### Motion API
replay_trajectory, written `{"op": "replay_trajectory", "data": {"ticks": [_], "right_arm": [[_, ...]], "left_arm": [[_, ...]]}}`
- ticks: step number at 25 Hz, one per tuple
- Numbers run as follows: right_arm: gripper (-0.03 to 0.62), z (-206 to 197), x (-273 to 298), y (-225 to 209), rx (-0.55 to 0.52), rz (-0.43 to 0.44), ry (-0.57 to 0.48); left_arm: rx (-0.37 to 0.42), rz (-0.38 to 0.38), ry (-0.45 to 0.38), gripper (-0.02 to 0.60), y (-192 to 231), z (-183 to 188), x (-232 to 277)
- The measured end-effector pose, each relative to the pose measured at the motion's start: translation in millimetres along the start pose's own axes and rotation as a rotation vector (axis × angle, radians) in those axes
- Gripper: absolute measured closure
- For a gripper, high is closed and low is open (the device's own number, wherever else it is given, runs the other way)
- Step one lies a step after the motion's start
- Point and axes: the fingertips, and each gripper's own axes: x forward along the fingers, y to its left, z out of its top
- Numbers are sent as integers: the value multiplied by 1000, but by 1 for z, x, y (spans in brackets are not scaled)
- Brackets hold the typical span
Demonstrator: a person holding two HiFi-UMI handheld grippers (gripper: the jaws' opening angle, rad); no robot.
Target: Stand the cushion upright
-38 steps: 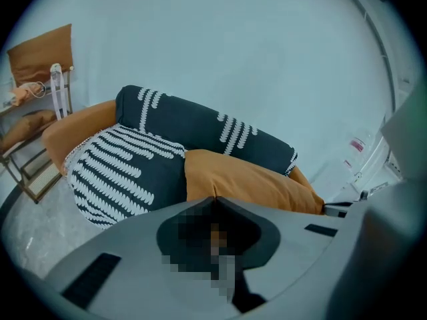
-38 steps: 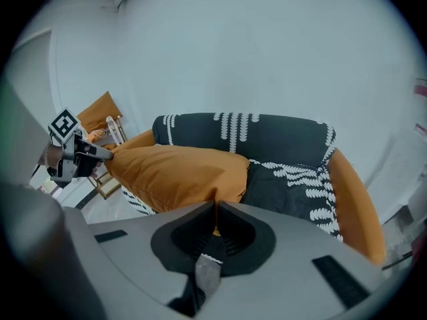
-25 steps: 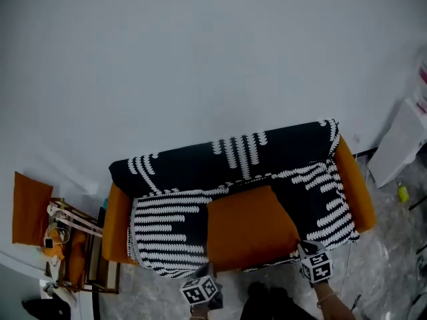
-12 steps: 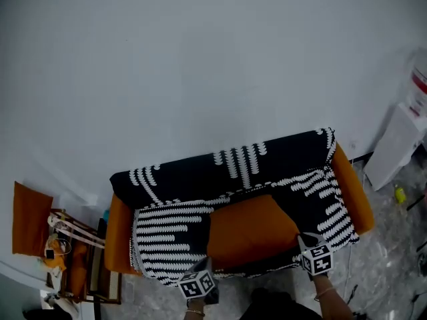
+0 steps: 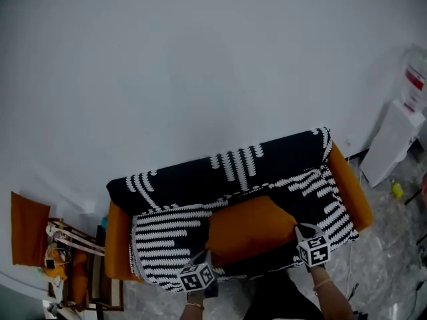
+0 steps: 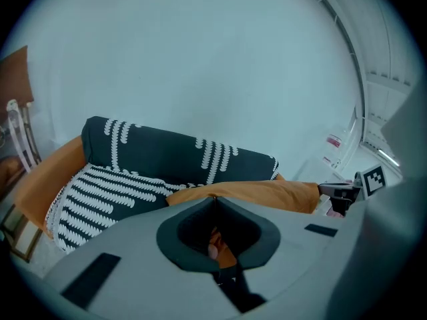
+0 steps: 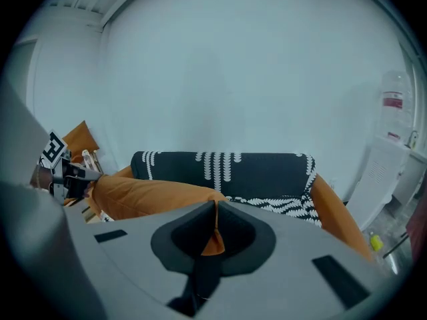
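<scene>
Left tongs and right tongs each clamp a near corner of the square orange fabric cushion, holding its front edge off the black-and-white-draped sofa, likely to tip it against the backrest

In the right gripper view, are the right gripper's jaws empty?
No, the right gripper is shut on a fold of the orange cushion.

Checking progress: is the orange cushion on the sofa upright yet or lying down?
Not upright: the orange cushion lies low over the sofa seat, near corners pinched in the left gripper and right gripper.
</scene>
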Motion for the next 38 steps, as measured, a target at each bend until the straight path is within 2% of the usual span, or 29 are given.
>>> {"op": "replay_trajectory", "data": {"ticks": [11,23,38], "right_arm": [[572,61,36,-17,-69,33,-53],[569,118,81,-35,-99,75,-98],[566,180,130,-46,-165,146,-139]], "left_arm": [[22,31,-48,557,2,61,34],[36,77,-75,557,10,123,73],[38,184,-111,555,23,185,106]]}}
